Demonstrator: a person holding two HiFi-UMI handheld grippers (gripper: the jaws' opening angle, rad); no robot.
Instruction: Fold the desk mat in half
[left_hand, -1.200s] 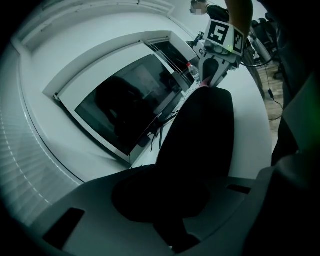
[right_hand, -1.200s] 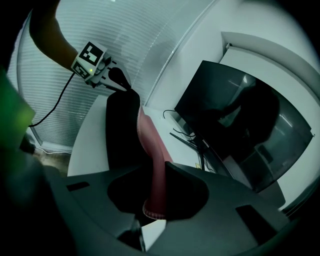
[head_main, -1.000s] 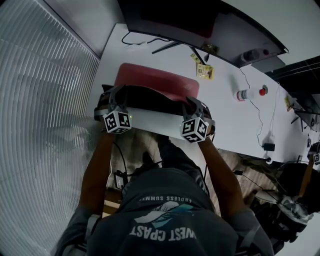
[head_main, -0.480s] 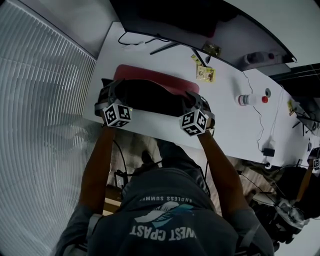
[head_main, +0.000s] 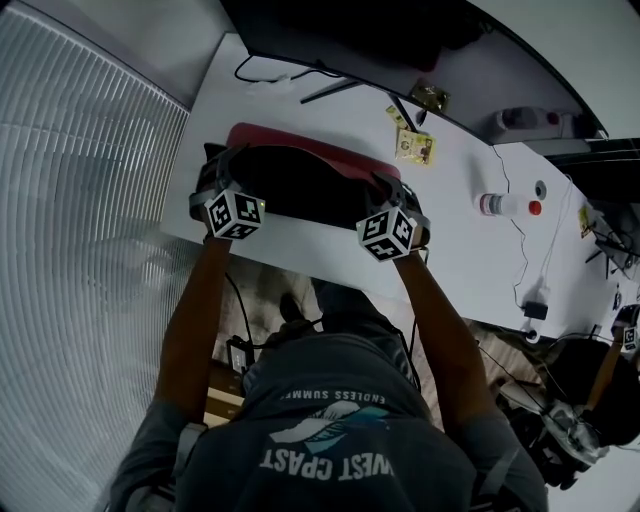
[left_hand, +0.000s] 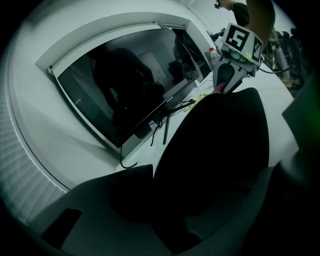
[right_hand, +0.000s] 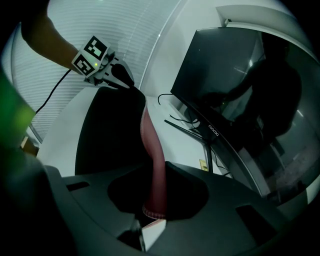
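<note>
The desk mat (head_main: 310, 153) is red on top and black underneath, and lies on the white desk (head_main: 470, 270). Its near half is turned over toward the monitor, so the black underside (head_main: 300, 188) faces up and only a red strip shows at the far edge. My left gripper (head_main: 222, 168) holds the mat's left corner. Its jaws have just been opening a little, and the black sheet (left_hand: 220, 140) still runs between them. My right gripper (head_main: 386, 190) is shut on the right corner, with the red edge (right_hand: 152, 150) pinched between its jaws.
A wide dark monitor (head_main: 400, 40) stands behind the mat, its stand and cables (head_main: 330, 92) close to the mat's far edge. A yellow packet (head_main: 412, 147) and a bottle (head_main: 495, 204) lie to the right. Blinds (head_main: 80, 250) fill the left side.
Both grippers have carried the mat's near edge further toward the monitor and lower. The black underside now covers more of the red face, and the fold lies flatter.
</note>
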